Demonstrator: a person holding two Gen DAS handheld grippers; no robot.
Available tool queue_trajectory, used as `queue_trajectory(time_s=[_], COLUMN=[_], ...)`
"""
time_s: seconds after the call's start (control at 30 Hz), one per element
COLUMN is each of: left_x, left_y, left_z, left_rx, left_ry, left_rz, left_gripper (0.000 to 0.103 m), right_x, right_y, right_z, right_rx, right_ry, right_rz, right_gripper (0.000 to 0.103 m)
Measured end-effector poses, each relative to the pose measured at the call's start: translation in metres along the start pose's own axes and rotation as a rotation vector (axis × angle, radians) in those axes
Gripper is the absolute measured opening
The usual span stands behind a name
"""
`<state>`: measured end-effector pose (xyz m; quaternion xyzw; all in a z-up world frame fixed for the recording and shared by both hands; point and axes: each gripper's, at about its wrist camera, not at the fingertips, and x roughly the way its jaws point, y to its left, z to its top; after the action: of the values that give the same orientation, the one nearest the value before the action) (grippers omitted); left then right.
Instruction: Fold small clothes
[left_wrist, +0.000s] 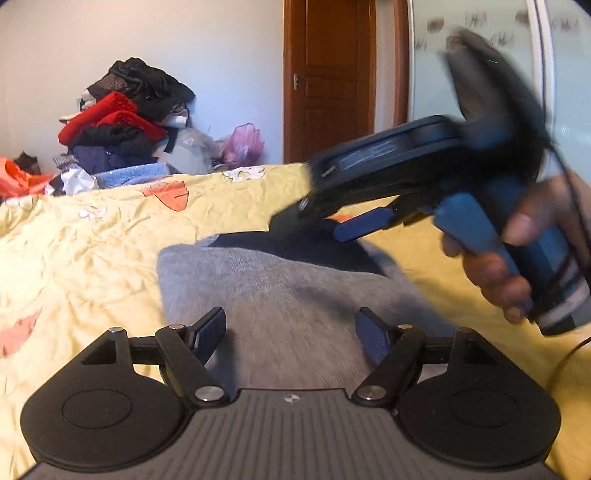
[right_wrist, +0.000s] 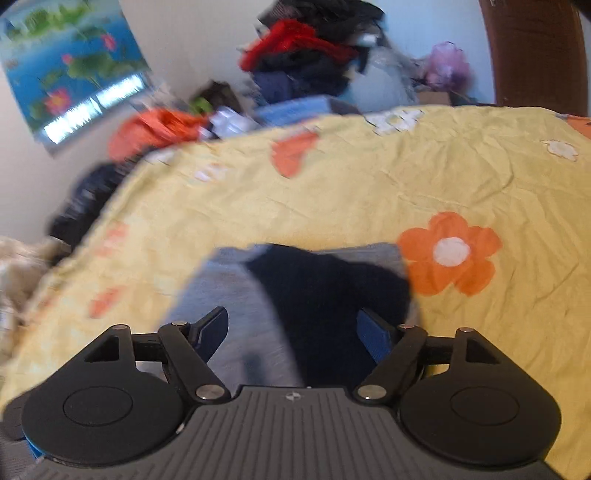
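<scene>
Crowding bed (left_wrist: 92, 258): clothes pile (left_wrist: 122, 122); door (left_wrist: 328, 81) behind.

Left tongs (left_wrist: 291, 328) agape over grey garment (left_wrist: 258, 295); right tongs (left_wrist: 332, 225) blurred, seemingly open.

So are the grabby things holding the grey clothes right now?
No. Both stand open over the grey garment: the left hand-held gripper and the right hand-held gripper grip nothing.
</scene>
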<state>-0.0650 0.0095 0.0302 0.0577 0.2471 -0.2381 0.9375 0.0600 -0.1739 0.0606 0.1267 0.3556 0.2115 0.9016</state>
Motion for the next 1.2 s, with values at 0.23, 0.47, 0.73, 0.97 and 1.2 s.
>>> queue_trajectory(time_s=[0.23,0.47,0.73,0.97,1.2], left_x=[0.019,-0.019,-0.032,-0.033,0.016], left_y=[-0.027,-0.032,-0.024,-0.015,-0.025], left_z=[-0.025,-0.022,-0.048,-0.009,-0.012], left_rx=[0.141,0.091,0.045,-0.005,0.020], left_ry=[0.085,0.071,0.127,0.081,0.136], left_rz=[0.060,0.042,-0.021,-0.017,0.121], left_gripper=[0.079,0.079,0.083,0.081,0.083], right_x=[0.002,-0.013,-0.049,-0.068,0.006], right_y=[0.002,-0.002,-0.016,-0.013,0.015], right_z=[-0.051,-0.035,-0.095,-0.047,0.017], right_rx=[0.003,0.086,0.135,0.169,-0.049], right_ry=[0.055,0.092,0.077,0.033,0.001], right_rz=[0.130,0.081,0.200,0.164,-0.018], right_gripper=[0.086,0.076,0.071,0.082,0.087])
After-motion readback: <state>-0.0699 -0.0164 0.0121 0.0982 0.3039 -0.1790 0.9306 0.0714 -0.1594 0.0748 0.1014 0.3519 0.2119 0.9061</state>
